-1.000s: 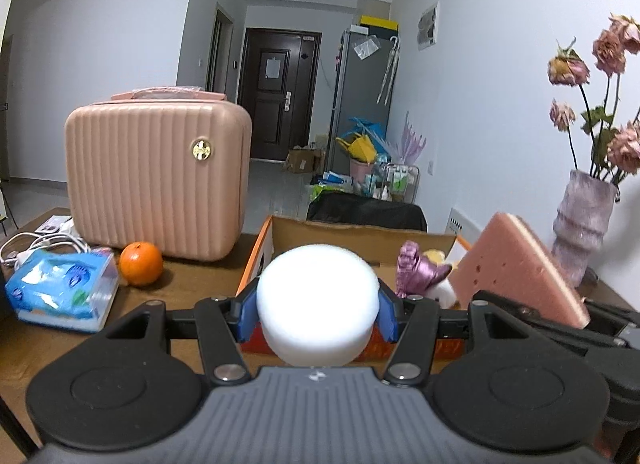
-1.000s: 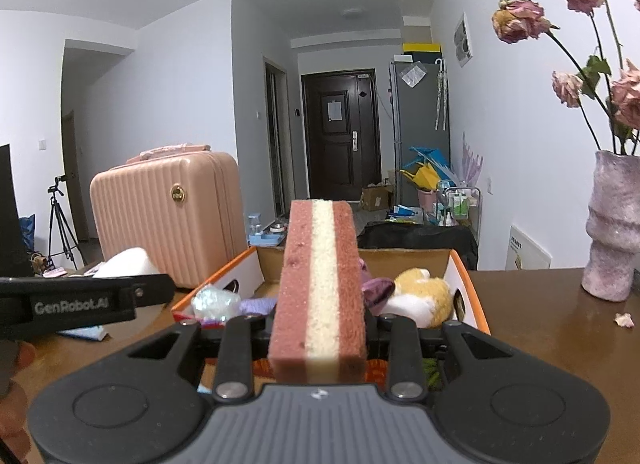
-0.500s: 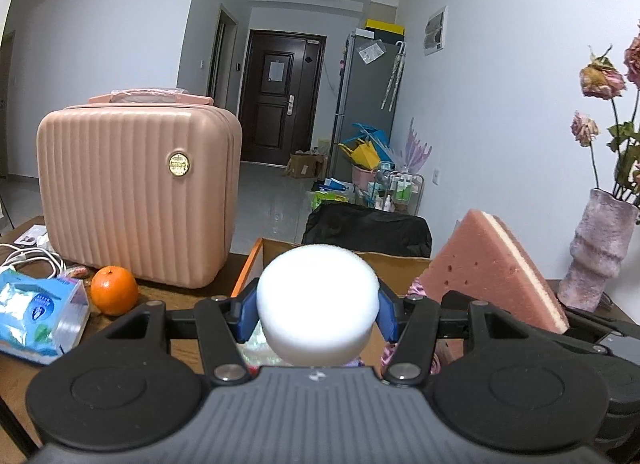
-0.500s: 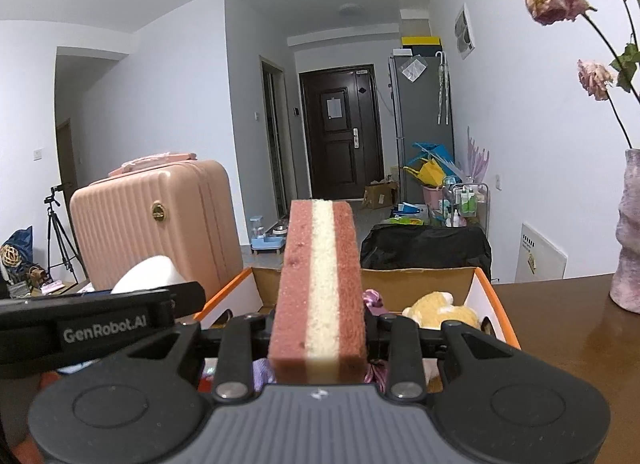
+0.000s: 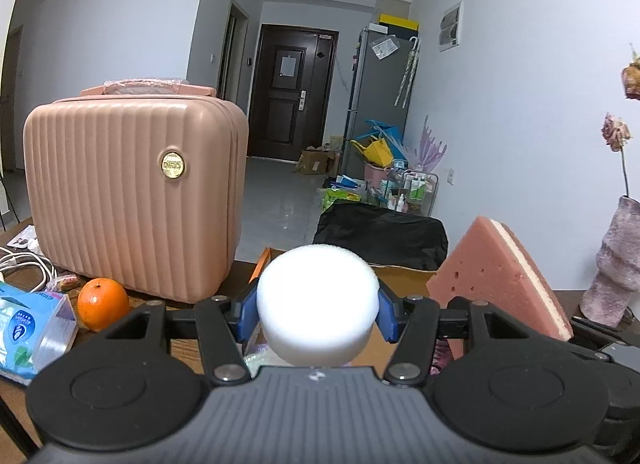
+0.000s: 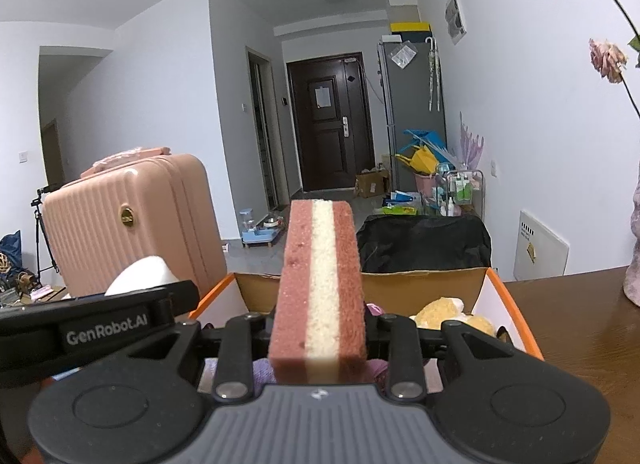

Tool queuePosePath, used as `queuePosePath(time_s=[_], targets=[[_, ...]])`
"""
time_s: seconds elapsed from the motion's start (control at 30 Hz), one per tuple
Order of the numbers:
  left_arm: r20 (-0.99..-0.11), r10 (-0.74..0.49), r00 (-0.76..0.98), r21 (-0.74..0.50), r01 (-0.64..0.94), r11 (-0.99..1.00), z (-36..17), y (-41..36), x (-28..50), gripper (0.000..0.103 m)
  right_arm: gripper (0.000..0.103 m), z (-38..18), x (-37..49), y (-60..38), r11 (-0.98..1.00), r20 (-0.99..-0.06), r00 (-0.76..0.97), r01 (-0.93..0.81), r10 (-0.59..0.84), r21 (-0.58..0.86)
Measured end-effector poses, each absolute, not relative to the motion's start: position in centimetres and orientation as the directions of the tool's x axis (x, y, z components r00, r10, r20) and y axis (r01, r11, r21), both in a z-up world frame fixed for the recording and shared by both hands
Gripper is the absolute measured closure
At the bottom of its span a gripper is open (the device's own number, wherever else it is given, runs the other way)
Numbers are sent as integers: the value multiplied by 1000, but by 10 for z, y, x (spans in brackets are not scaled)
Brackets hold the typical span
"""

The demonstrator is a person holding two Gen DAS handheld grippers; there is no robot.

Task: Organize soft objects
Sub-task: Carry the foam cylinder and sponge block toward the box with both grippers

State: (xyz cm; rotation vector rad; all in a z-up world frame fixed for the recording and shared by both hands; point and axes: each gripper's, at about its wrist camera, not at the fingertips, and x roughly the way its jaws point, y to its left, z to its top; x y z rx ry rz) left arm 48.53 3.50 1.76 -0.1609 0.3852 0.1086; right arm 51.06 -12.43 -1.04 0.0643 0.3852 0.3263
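My left gripper [image 5: 318, 314] is shut on a round white foam sponge [image 5: 318, 296] and holds it above the near edge of an orange cardboard box [image 5: 262, 264]. My right gripper [image 6: 318, 328] is shut on a pink-and-cream layered sponge [image 6: 318, 284], held upright over the same box [image 6: 516, 316]; that sponge also shows in the left wrist view [image 5: 492, 268]. In the box lie a yellow plush toy [image 6: 444, 310] and purple soft items [image 6: 376, 368]. The left gripper's body shows in the right wrist view [image 6: 92, 328], close beside the right one.
A pink ribbed suitcase [image 5: 132, 196] stands on the brown table at the left. An orange [image 5: 103, 303], a tissue pack [image 5: 32, 328] and white cables [image 5: 24, 264] lie before it. A purple vase [image 5: 616, 260] with dried roses stands at the right.
Both grippers have moved forward and up toward the box, each still holding its sponge. The box now sits lower and closer in both views.
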Motion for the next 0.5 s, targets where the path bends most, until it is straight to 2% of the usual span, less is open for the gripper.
queuePosePath(time_s=[0.5], targets=[[-438,106,893,-103,-167,981,-3,45,528,46,73,-29,549,-109,961,-410,869,-250,277,120]])
